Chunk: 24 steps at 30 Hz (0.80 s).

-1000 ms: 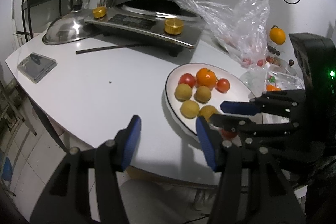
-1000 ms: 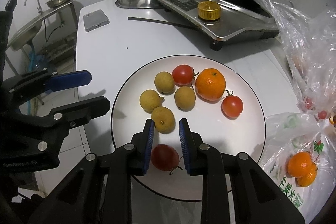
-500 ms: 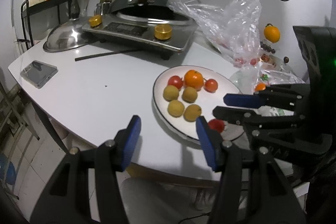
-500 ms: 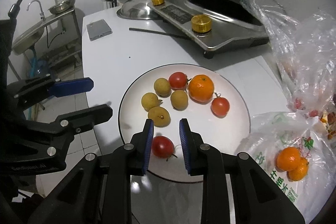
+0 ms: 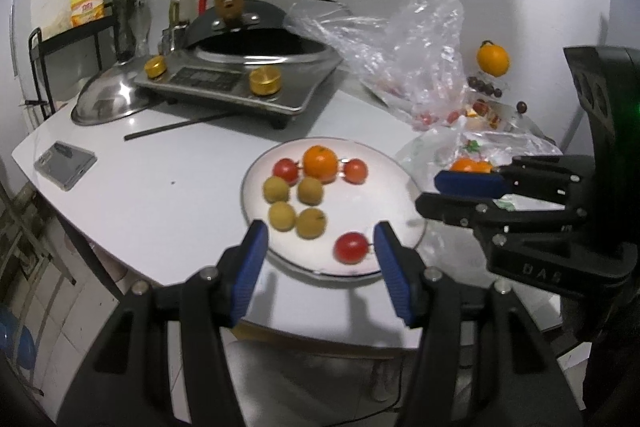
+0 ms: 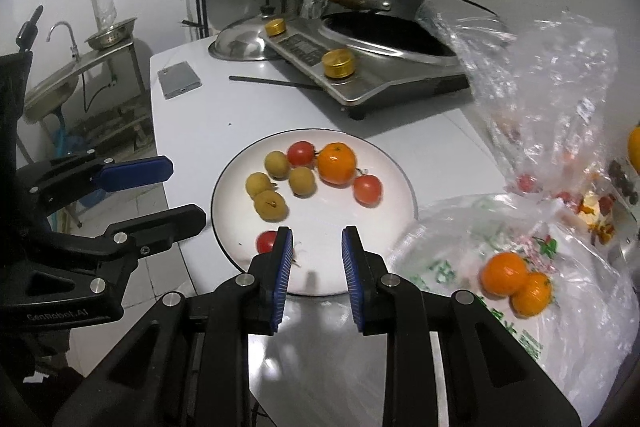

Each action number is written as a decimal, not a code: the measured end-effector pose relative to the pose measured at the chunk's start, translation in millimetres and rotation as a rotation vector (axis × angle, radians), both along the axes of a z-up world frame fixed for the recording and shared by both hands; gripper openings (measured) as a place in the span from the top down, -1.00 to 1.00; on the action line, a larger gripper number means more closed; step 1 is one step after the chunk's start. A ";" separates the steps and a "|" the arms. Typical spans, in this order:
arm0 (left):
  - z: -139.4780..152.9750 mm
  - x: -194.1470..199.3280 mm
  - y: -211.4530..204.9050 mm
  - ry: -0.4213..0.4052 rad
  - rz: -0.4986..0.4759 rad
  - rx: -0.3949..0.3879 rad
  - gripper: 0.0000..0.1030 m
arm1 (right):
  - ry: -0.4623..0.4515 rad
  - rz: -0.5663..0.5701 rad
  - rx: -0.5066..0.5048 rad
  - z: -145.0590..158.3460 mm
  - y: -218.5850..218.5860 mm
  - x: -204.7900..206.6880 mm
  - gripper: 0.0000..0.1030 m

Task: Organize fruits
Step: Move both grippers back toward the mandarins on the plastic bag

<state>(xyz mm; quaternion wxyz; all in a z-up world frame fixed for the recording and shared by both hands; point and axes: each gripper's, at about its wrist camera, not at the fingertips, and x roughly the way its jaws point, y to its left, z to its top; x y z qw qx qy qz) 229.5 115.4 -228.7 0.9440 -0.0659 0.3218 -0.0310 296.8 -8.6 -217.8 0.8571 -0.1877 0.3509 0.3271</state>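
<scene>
The left tongs (image 5: 320,231) hang spread wide over the near rim of a white plate (image 5: 372,203) on the worktop (image 6: 208,131), gripping nothing. A lone cherry tomato (image 5: 351,247) lies on the plate just inside their right-hand pad, not touching it. The right tongs (image 6: 317,233) are closed down to a narrow slot with nothing in it, poised above the plate's near edge; that same tomato sits just to the left of their left pad. Beyond both pairs of tongs, further in on the plate, are four longans (image 6: 274,205), two more cherry tomatoes (image 6: 368,189) and a mandarin (image 6: 337,163), bunched together. Just right of the right tongs a printed plastic bag (image 6: 460,227) holds two more mandarins (image 6: 516,283). Well ahead of the tongs stand an induction cooker (image 6: 360,75) with a wok (image 6: 384,31), and a phone (image 6: 179,79) lies off to their left.
</scene>
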 end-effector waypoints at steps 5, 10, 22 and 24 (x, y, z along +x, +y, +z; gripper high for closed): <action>7.3 1.3 -20.5 -0.010 -0.027 0.018 -0.10 | -0.011 -0.031 0.020 6.4 -24.1 -2.6 0.46; 12.1 4.9 -42.0 -0.013 -0.054 0.036 -0.10 | -0.017 -0.065 0.042 10.7 -50.8 -2.1 0.27; 19.5 18.2 -94.9 -0.015 -0.118 0.077 -0.11 | -0.031 -0.143 0.091 17.1 -112.6 1.9 0.27; 19.9 20.5 -102.2 -0.012 -0.128 0.086 -0.11 | -0.032 -0.155 0.097 17.0 -121.1 3.5 0.27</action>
